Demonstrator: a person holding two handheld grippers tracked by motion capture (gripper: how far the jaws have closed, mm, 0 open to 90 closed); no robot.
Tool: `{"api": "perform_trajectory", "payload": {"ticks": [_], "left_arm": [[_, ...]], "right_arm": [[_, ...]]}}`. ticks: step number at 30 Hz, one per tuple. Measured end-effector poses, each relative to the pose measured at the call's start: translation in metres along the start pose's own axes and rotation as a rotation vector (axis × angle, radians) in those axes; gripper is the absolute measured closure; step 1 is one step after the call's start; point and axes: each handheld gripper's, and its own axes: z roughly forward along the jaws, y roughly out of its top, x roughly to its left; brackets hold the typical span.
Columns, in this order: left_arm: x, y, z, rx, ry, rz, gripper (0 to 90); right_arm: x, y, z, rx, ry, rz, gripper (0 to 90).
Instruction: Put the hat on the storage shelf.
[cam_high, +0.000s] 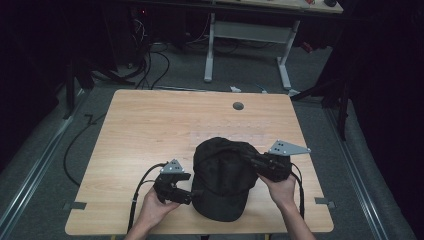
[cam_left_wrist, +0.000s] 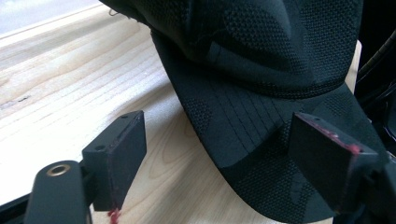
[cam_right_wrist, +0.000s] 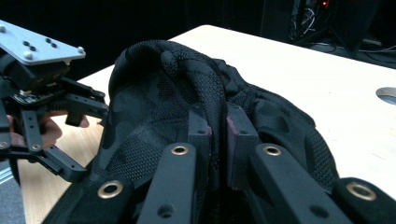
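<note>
Already the cap lay on the table at about five o'clock from its middle, brim toward me at six o'clock, and my right gripper had it pinched: the two jaws were pressed nearly together on a ridge of crown fabric, which I could see bunched up between the pads in the right gripper view. So I judged the first hold as made, with the crown lifted into a fold on its three o'clock side while the brim rested on the wood. What was left, as I read it, was the second hold. My left gripper sat at the cap's eight o'clock with its jaws spread wide; in the left gripper view one jaw stood over bare wood and the other over the brim, neither pad pressing on cloth. Whether the cap was meant to be folded, turned or carried off I could not tell. As for pose, my right hand came in from five o'clock, the gripper angled toward ten o'clock and tipped down into the crown. My left hand came in from seven o'clock, its gripper lying low and nearly level, pointing at three o'clock toward the brim's edge.
</note>
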Motion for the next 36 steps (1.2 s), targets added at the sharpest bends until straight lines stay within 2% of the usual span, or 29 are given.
{"api": "perform_trajectory", "payload": {"ticks": [12,14,19,25,36], "left_arm": [[-0.002,0.003,0.000,0.014,-0.040,-0.037,21.7],[-0.003,0.003,0.001,0.016,-0.032,-0.021,23.0],[-0.008,0.005,0.002,0.024,-0.043,0.004,31.3],[-0.011,0.007,0.002,0.019,-0.040,0.016,35.4],[-0.010,0.012,-0.004,0.003,-0.059,-0.015,51.5]], "right_arm": [[0.004,0.005,0.005,-0.033,0.075,-0.020,82.7],[0.004,0.006,0.006,-0.041,0.083,-0.021,82.7],[0.003,0.007,0.006,-0.053,0.085,-0.016,82.6],[0.000,0.007,0.004,-0.067,0.082,-0.012,82.3],[-0.001,0.011,0.005,-0.082,0.056,-0.033,80.7]]}}
